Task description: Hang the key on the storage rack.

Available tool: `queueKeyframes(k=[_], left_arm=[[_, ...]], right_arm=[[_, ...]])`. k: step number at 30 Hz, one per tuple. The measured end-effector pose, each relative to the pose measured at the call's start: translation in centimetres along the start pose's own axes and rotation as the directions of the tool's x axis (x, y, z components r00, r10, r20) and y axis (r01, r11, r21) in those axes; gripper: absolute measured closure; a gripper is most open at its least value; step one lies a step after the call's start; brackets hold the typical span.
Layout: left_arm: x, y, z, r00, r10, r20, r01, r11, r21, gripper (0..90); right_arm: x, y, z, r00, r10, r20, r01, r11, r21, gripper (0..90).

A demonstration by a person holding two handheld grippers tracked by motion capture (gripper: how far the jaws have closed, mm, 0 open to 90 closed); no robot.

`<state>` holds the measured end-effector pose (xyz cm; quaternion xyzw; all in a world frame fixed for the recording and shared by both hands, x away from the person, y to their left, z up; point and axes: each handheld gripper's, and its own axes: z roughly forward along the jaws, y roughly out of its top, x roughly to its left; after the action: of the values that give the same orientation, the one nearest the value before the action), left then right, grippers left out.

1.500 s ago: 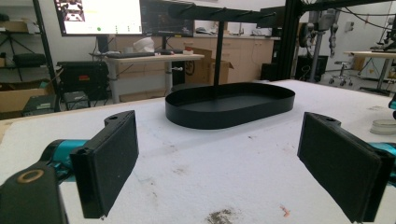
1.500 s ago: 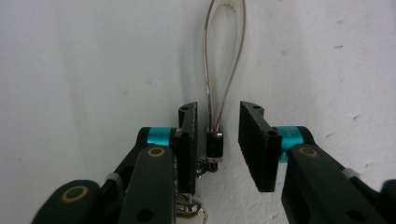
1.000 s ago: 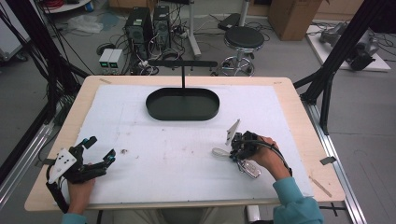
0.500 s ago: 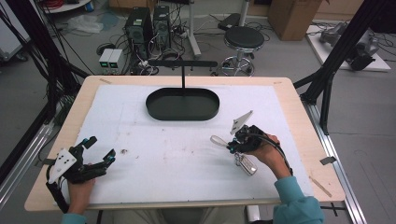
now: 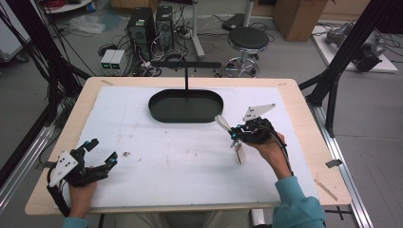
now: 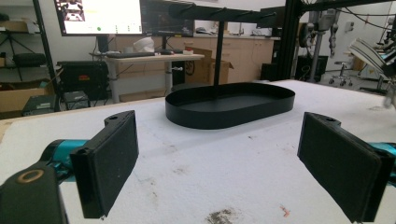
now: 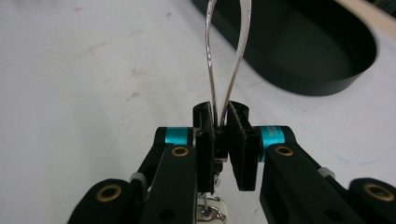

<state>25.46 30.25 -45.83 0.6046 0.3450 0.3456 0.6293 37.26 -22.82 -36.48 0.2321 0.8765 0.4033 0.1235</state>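
Table: a light wooden top, covered over most of its surface by a white mat.
Tray: black, oval, shallow-walled; set on the mat at the far middle, with a black T-shaped stand rising at its far side. It is also seen ahead in the left gripper view.
Left gripper: held low over the near left of the mat, well apart from the tray; its jaws are spread wide with nothing between them, as is seen in its own view.
Right gripper: held at the right of the mat, near the tray's right end; its jaws are closed on a thin silvery metal piece.
Metal piece: two bright strips are seen running from the jaws toward the tray; possibly tongs or a utensil handle, though the kind cannot be told for certain. A pale end is seen hanging below the gripper in the high view.
Stain: a small dark mark on the mat, just right of the left gripper.
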Motion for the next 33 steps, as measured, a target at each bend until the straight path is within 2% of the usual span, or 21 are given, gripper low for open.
queueKeyframes(k=[1,3,6,8,9,13,15,16,18,21,22,24,25,30,33], left_arm=[[0.0,0.0,0.0,1.0,-0.001,0.0,0.001,1.0,0.001,12.9],[0.0,0.0,0.0,1.0,-0.001,0.0,0.001,1.0,0.001,12.9],[0.0,0.0,0.0,1.0,-0.001,-0.001,0.001,1.0,0.002,12.9],[0.0,0.0,0.0,1.0,-0.002,-0.001,0.002,1.0,0.001,12.9],[0.0,0.0,0.0,1.0,-0.001,-0.001,0.001,1.0,0.001,12.9],[0.0,0.0,0.0,1.0,0.001,-0.001,-0.001,1.0,0.001,12.9],[0.0,0.0,0.0,1.0,0.004,0.0,-0.004,1.0,0.0,12.9],[0.0,0.0,0.0,1.0,0.005,0.0,-0.005,1.0,0.0,12.9],[0.0,0.0,0.0,1.0,0.005,0.0,-0.005,1.0,-0.001,12.9],[0.0,0.0,0.0,1.0,0.005,0.001,-0.005,1.0,0.001,12.9],[0.0,0.0,0.0,1.0,0.005,0.0,-0.005,1.0,0.0,12.9],[0.0,0.0,0.0,1.0,0.005,0.0,-0.005,1.0,0.0,12.9],[0.0,0.0,0.0,1.0,0.005,0.0,-0.005,1.0,0.0,12.9],[0.0,0.0,0.0,1.0,0.006,0.0,-0.006,1.0,0.0,12.9],[-0.1,0.0,0.0,1.0,0.005,0.0,-0.005,1.0,-0.001,12.9]], right_arm=[[0.0,0.0,0.0,1.0,0.0,0.0,0.0,1.0,0.0,82.2],[0.1,0.2,-0.1,0.9995,0.004,0.032,-0.002,0.999,-0.045,82.2],[-0.3,0.6,-0.2,0.9978,0.047,0.046,-0.041,0.992,-0.12,82.2],[-0.3,0.8,-0.2,0.9972,0.047,0.059,-0.038,0.991,-0.132,82.2],[-0.5,0.9,-0.2,0.9959,0.065,0.064,-0.053,0.984,-0.168,82.2],[-1.0,1.4,0.0,0.991,0.095,0.095,-0.072,0.974,-0.214,82.1],[-1.1,1.5,0.0,0.9899,0.099,0.101,-0.075,0.973,-0.217,82.2],[-1.3,1.8,0.1,0.9871,0.1,0.125,-0.068,0.969,-0.238,82.2],[-1.4,2.0,0.1,0.9854,0.105,0.134,-0.069,0.966,-0.25,82.2],[-1.6,2.6,0.3,0.9785,0.126,0.164,-0.078,0.959,-0.274,82.2],[-1.8,3.0,0.4,0.9725,0.139,0.187,-0.08,0.953,-0.292,82.2],[-1.9,3.2,0.5,0.9709,0.14,0.195,-0.077,0.951,-0.298,82.2],[-2.1,3.6,0.7,0.9665,0.156,0.204,-0.089,0.948,-0.304,82.2],[-2.6,4.7,1.1,0.9597,0.158,0.232,-0.081,0.947,-0.31,82.2],[-3.2,5.8,1.6,0.9501,0.166,0.264,-0.08,0.948,-0.308,82.2]])
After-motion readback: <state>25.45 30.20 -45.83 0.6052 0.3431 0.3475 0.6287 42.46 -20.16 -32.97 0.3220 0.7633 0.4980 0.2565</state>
